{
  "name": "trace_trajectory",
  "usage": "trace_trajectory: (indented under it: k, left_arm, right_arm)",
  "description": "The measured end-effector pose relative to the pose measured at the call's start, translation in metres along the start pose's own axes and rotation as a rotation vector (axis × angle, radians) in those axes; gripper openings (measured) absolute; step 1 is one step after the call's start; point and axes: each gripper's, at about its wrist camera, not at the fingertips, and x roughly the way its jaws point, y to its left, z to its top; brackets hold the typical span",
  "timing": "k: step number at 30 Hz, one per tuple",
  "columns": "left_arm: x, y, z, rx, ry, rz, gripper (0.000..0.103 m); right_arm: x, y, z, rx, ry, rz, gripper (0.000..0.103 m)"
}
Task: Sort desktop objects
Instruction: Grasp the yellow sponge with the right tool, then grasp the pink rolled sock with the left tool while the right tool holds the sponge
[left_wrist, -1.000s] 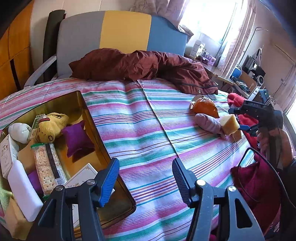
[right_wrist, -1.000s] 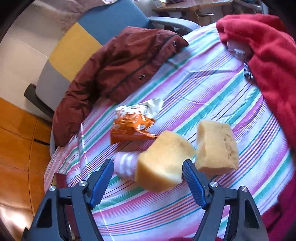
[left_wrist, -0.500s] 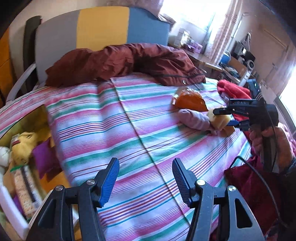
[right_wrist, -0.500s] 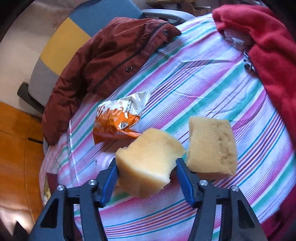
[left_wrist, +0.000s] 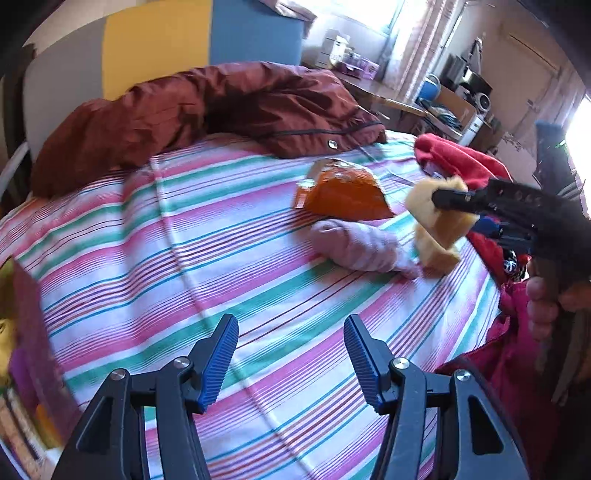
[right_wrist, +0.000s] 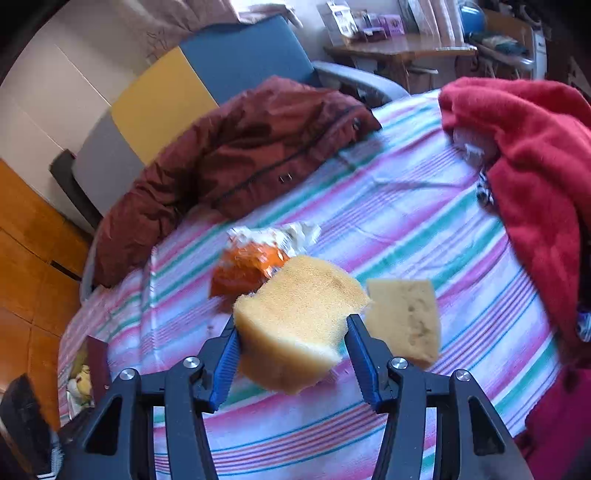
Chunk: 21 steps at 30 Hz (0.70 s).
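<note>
Striped cloth (right_wrist: 406, 206) over the surface, maroon jacket (right_wrist: 236, 162) at far edge, red garment (right_wrist: 532, 155) at right. Right claw (right_wrist: 291, 354) just closed on yellow sponge (right_wrist: 299, 314), pads pressing both sides, sponge lifted off the cloth, long axis crossing between the pads. Second sponge (right_wrist: 406, 321) flat just beside, long axis pointing away. Orange packet (right_wrist: 247, 273) behind. Left claw (left_wrist: 290, 358) partly open, holding nothing, above bare cloth; pink sock (left_wrist: 354, 243) ahead.

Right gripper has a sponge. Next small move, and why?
Probably carry it left toward the box. The right gripper has just closed on the sponge, which is pinched and clear of the cloth; a second sponge remains there.
</note>
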Motion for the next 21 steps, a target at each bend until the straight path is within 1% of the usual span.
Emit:
trace_trajectory:
  k: [3,9,11,12,13,16,18,21]
  left_arm:
    - [0.014,-0.018,0.011,0.043,0.006,-0.012,0.060]
    - [0.046,-0.049,0.033,0.106,0.019,-0.022,0.062]
    - [0.055,-0.055,0.039,0.108,0.021,-0.049,0.068]
    - [0.058,-0.058,0.040,0.109,0.016,-0.060,0.074]
    - [0.062,-0.060,0.042,0.112,0.015,-0.064,0.078]
    - [0.078,-0.065,0.047,0.102,0.036,-0.062,0.078]
    - [0.084,-0.068,0.049,0.110,0.032,-0.029,0.079]
    - [0.093,-0.073,0.052,0.118,0.036,-0.002,0.079]
  right_arm:
    - [-0.008,0.006,0.003,-0.020,-0.046,0.012,0.056]
    - [-0.009,0.007,0.006,-0.022,-0.059,0.033,0.056]
    - [-0.010,0.004,0.008,-0.014,-0.066,0.036,0.056]
    - [-0.010,0.003,0.009,-0.009,-0.068,0.039,0.056]
    - [-0.010,0.001,0.010,-0.002,-0.070,0.038,0.056]
    - [-0.011,-0.005,0.012,0.020,-0.072,0.030,0.056]
    - [-0.011,-0.007,0.013,0.028,-0.071,0.038,0.056]
    - [-0.013,-0.005,0.013,0.016,-0.078,0.036,0.056]
